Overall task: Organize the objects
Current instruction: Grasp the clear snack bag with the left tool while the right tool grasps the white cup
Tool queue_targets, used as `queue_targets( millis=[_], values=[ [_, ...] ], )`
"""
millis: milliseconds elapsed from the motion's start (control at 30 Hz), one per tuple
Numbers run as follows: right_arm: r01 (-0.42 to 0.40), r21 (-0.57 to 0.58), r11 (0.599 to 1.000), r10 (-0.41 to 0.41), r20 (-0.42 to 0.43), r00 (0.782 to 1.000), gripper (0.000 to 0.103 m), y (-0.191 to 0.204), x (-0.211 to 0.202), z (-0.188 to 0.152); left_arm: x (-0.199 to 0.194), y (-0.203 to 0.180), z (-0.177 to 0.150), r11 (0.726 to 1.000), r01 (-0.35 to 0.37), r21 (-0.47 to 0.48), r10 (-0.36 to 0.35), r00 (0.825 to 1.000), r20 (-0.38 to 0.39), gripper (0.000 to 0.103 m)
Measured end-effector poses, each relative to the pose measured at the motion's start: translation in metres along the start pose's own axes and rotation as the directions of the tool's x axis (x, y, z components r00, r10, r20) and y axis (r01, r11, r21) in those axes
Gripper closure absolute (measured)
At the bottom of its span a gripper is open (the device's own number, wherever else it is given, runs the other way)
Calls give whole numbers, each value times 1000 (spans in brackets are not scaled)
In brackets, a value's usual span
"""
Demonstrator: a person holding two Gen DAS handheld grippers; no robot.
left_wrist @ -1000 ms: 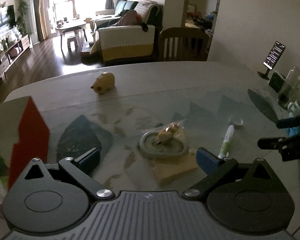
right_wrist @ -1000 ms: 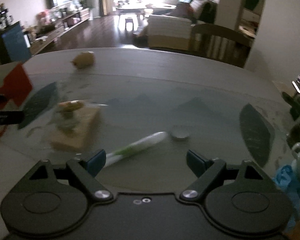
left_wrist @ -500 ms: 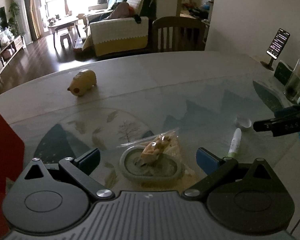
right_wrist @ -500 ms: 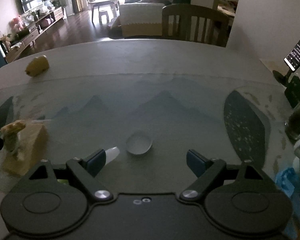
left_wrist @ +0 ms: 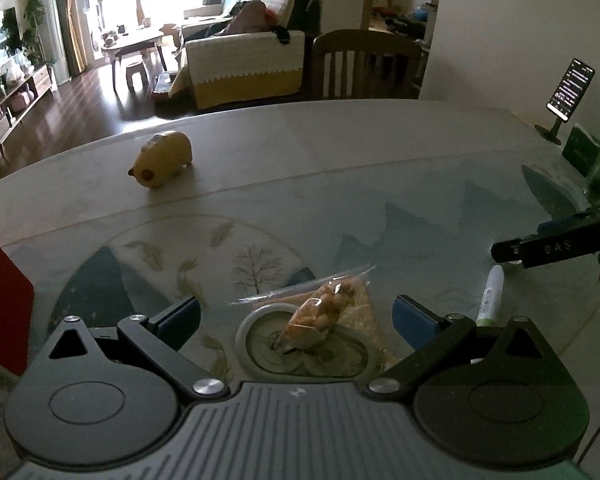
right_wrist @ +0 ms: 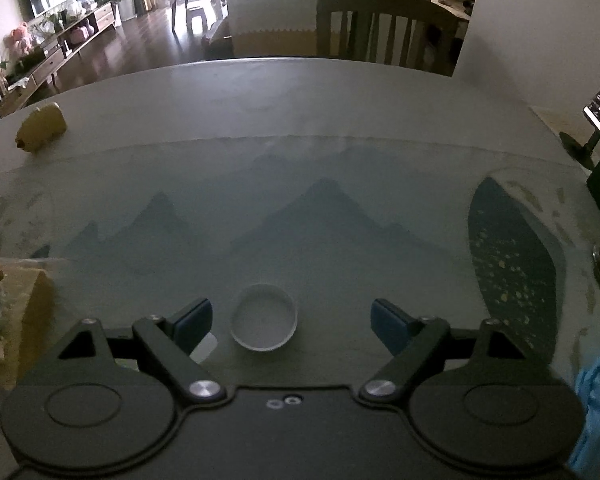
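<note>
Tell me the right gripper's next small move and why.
Probably ease the right gripper a little forward and down, then close on the small white cap. The cap lies open side up on the table mat, between the open fingers but nearer the left one, so a slight shift left would centre it. Nothing is held yet.
</note>
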State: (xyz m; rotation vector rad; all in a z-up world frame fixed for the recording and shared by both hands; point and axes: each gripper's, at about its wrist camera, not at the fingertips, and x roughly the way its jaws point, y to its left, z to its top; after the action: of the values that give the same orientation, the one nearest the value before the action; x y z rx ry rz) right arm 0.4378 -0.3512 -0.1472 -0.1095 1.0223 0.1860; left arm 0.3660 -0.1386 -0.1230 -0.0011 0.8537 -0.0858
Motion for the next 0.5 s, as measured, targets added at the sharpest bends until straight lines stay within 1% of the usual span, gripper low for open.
queue_targets(
  millis=[33,100,133,167,300,400,467,500],
  values=[
    [0,0,1000,0,-2,1000,19,0,1,0,0,0,0,1000,0,1,0,1000,1,1],
    [1,1,1000,-1,-5,1000,25,1,1,-1,1,-1,0,1000,2,6,-2,1000,0,1],
    [-4,1,1000,4,-10,1000,36,1,2,-1,1,-2,-1,1000,1,12,-1,1000,-1,1],
    [-1,-2,1000,1,-17,1000,40,2,4,-1,1,-3,-1,1000,0,21,0,1000,-2,2],
    [0,-10,1000,0,-20,1000,42,5,6,-3,1,-11,-1,997,-19,73,19,1000,6,4],
    [-6,-8,1000,6,-22,1000,45,5,5,-3,0,-15,-1,995,-25,95,24,1000,4,18],
    [-7,-13,1000,7,-23,1000,50,6,5,-2,1,-15,-1,995,-22,100,23,1000,-4,35],
    [-7,-16,1000,7,-22,1000,52,7,5,-3,1,-15,-1,995,-22,98,22,1000,-7,38]
  ],
)
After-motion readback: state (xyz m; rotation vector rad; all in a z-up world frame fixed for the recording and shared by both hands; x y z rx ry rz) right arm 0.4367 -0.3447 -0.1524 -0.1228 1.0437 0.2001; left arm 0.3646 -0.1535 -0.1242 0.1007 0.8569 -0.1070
